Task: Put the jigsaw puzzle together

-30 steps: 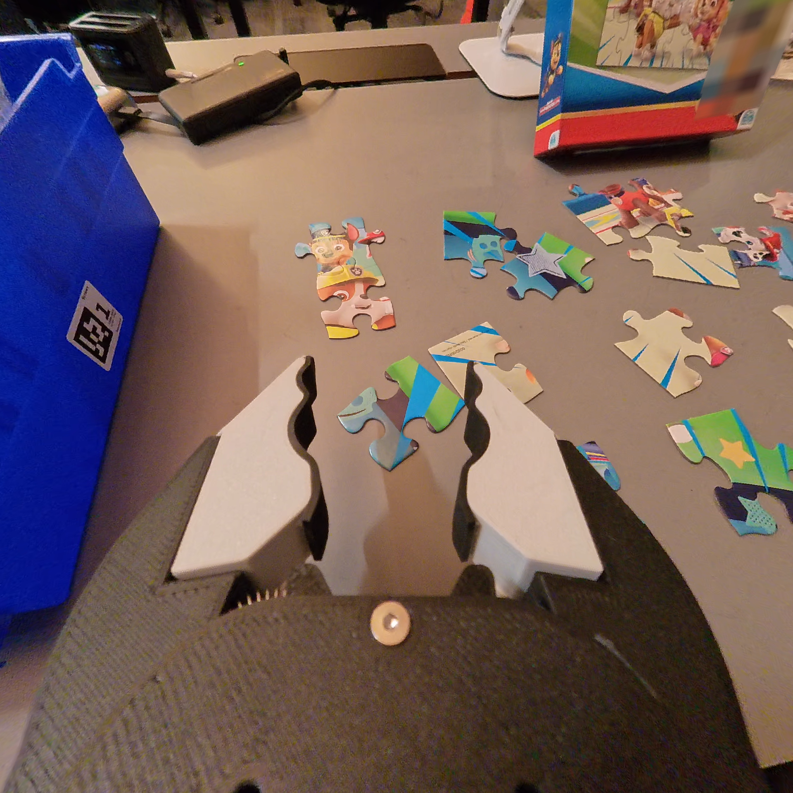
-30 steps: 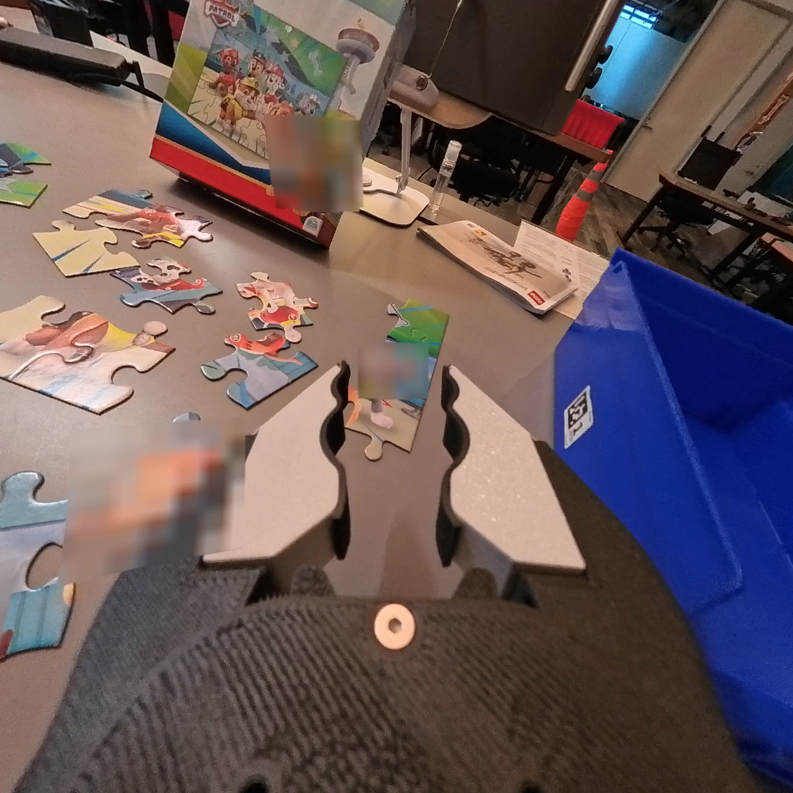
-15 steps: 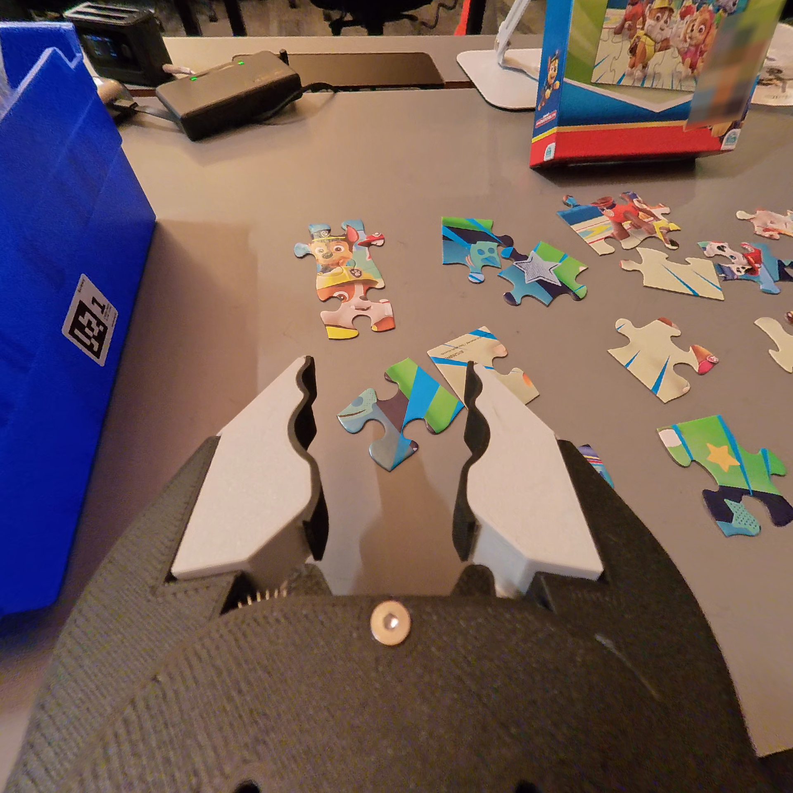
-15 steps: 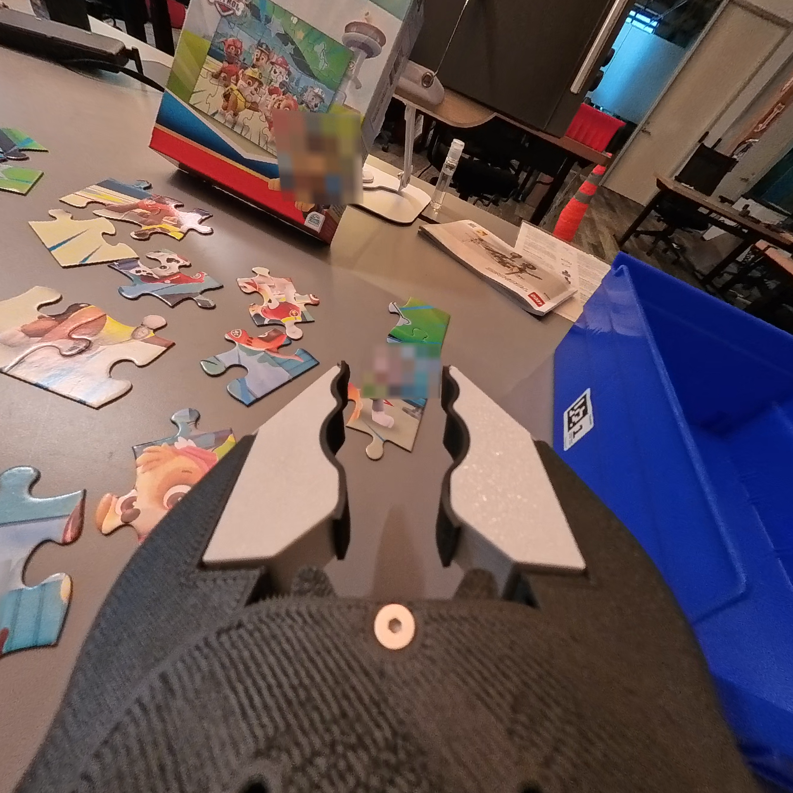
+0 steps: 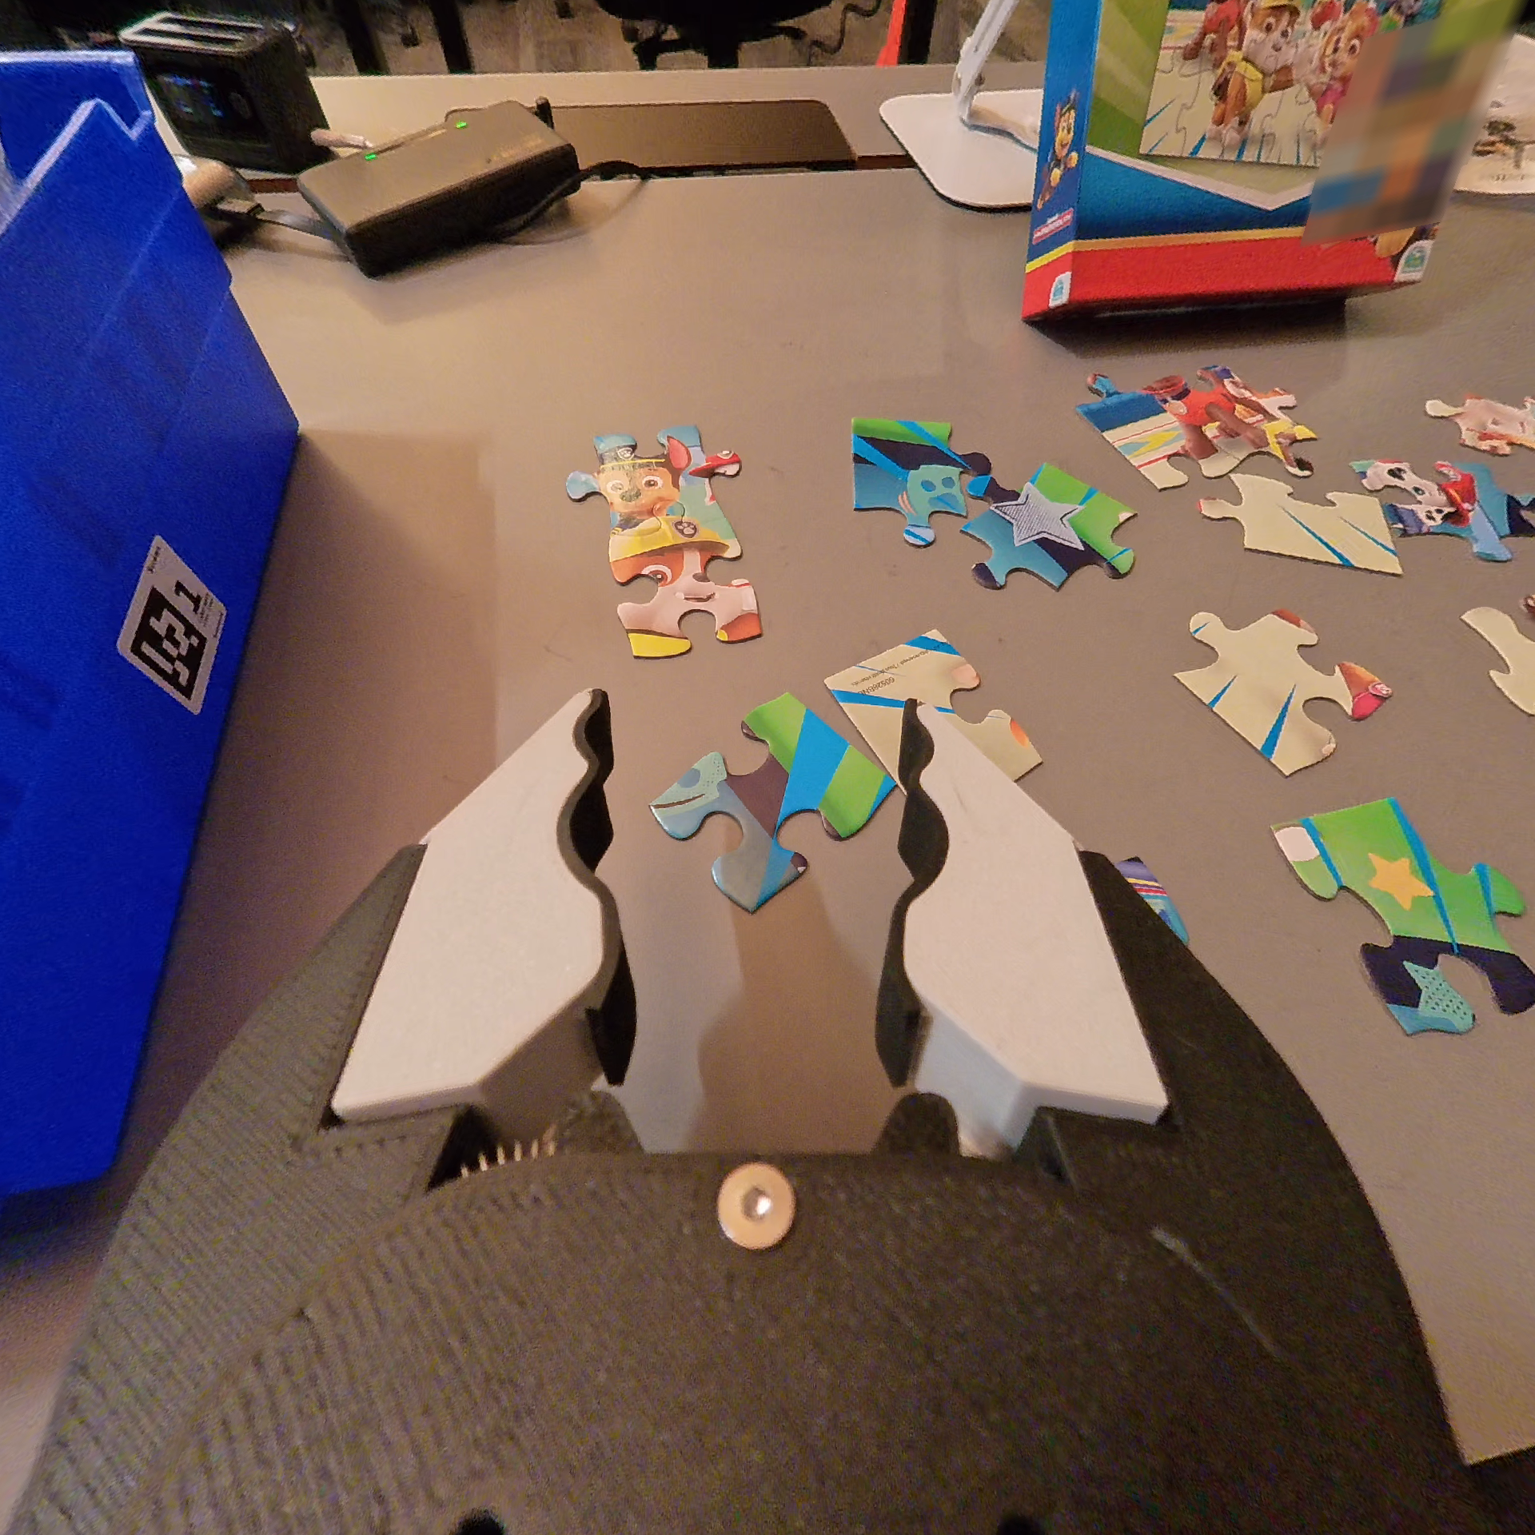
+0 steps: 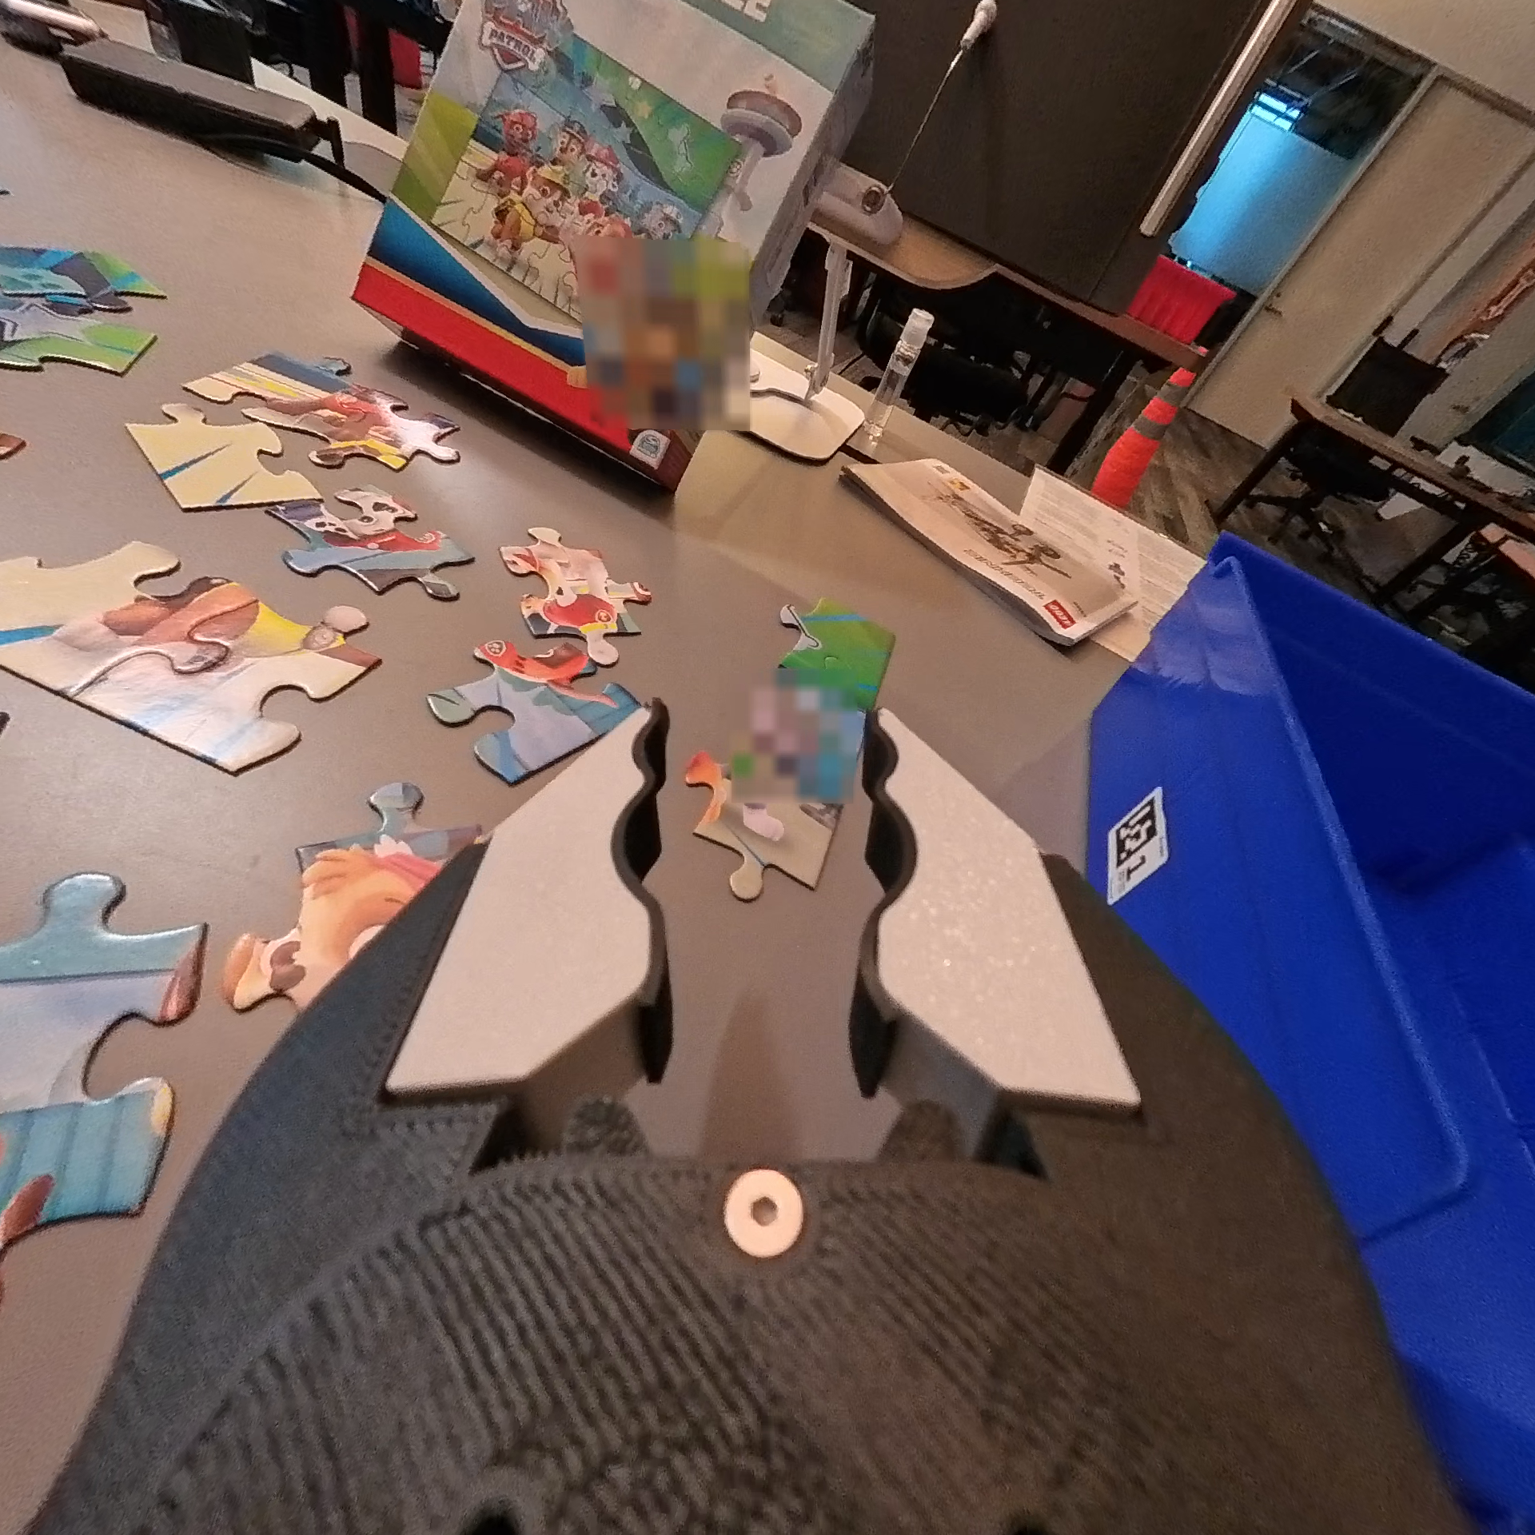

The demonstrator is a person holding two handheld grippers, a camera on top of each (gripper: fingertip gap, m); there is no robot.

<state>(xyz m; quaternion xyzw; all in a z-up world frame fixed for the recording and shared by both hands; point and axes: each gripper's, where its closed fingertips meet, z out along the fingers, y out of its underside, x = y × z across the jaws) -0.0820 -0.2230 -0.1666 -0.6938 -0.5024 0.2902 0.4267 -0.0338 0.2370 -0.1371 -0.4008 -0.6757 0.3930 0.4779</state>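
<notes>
Many large cartoon jigsaw pieces lie flat on a grey table (image 5: 747,332). My left gripper (image 5: 752,714) is open and empty, hovering above a green, blue and teal piece (image 5: 772,797) that lies between its fingers without touching them; a cream piece with blue stripes (image 5: 922,689) lies by the right finger. My right gripper (image 6: 764,731) is open and empty above a joined pair of pieces, green at the top (image 6: 831,648), lying on the table between its fingertips.
The puzzle box stands at the back (image 5: 1229,166) (image 6: 581,249). A blue bin stands at the left in the left wrist view (image 5: 108,581) and another at the right in the right wrist view (image 6: 1329,831). A black power brick (image 5: 440,187), a white stand base (image 5: 963,141) and booklets (image 6: 988,548) lie beyond. One gripper's finger ends stand about 45 cm off the other's. Between my left fingertips and the black power brick (image 5: 440,187) there is roughly 35 cm. It turns up in the right wrist view (image 6: 168,85) as well.
The left view has drifted slightly; its jaws stay as wide. The right gripper has shifted a little and its jaws have opened slightly. No piece has moved.
</notes>
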